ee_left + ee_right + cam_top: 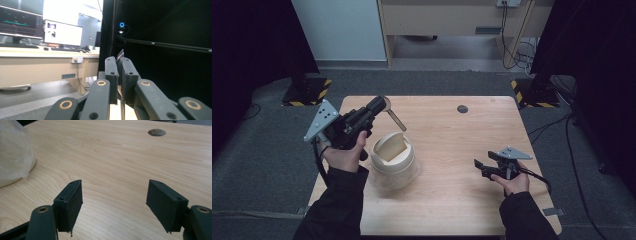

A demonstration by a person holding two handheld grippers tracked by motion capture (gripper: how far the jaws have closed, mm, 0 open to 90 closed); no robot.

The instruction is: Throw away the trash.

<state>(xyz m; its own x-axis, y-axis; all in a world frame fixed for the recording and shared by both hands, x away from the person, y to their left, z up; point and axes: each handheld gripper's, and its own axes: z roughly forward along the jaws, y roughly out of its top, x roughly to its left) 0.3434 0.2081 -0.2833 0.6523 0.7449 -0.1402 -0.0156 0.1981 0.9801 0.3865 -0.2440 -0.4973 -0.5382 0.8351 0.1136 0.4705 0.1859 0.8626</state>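
Left gripper (381, 104) is raised over the table's (462, 150) rear left, jaws pinched tight on a thin flat strip (395, 119), which slants down from them toward the bin (393, 159); what the strip is cannot be told. The small bin stands centre-left, bag-lined, its swing lid tilted. Right gripper (477, 163) rests low at the right, jaws spread, nothing between them. Judgement: the step in hand is carrying the strip to the bin. The next move calls for lowering it through the lid opening, then releasing.
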